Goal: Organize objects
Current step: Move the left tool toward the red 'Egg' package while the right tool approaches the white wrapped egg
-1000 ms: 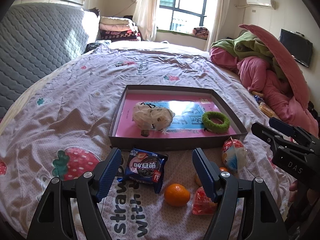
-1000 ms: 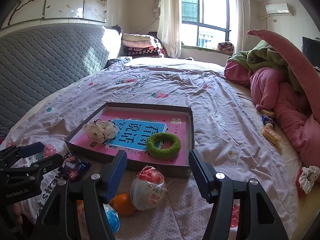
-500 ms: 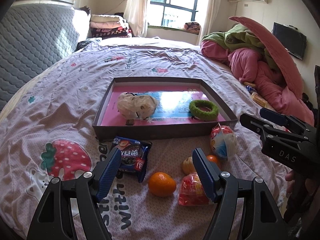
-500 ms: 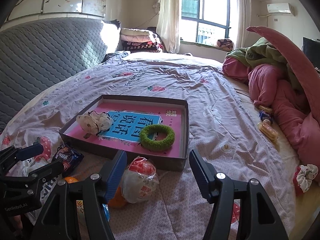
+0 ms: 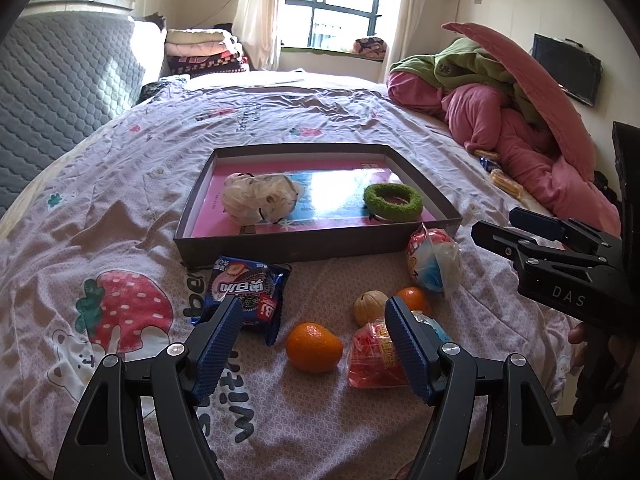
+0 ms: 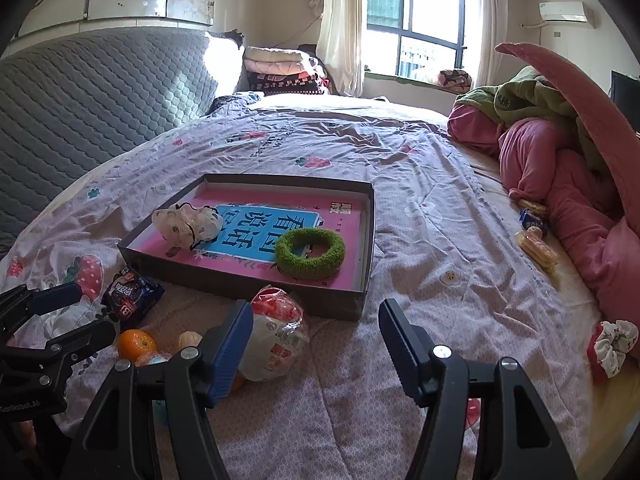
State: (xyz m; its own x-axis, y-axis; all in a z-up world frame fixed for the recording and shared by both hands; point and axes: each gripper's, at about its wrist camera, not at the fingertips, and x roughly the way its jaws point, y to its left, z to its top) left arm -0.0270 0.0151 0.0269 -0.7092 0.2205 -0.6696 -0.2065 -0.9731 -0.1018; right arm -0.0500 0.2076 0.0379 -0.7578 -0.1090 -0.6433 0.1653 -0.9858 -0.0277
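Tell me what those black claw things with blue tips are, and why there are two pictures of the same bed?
They are grabbers that a person holds, one in each hand. Each carries a camera looking along its two fingers, so you get two pictures. One shows the left gripper, the other the right gripper. Both are open and hold nothing. On the bed sits a shallow box with a green ring and a cloth bundle inside. In front lie a cookie packet, an orange, a walnut and wrapped snacks.

Red snack bag [image 5: 376, 356] partly behind left tongs [image 5: 314, 332] (label unreadable).
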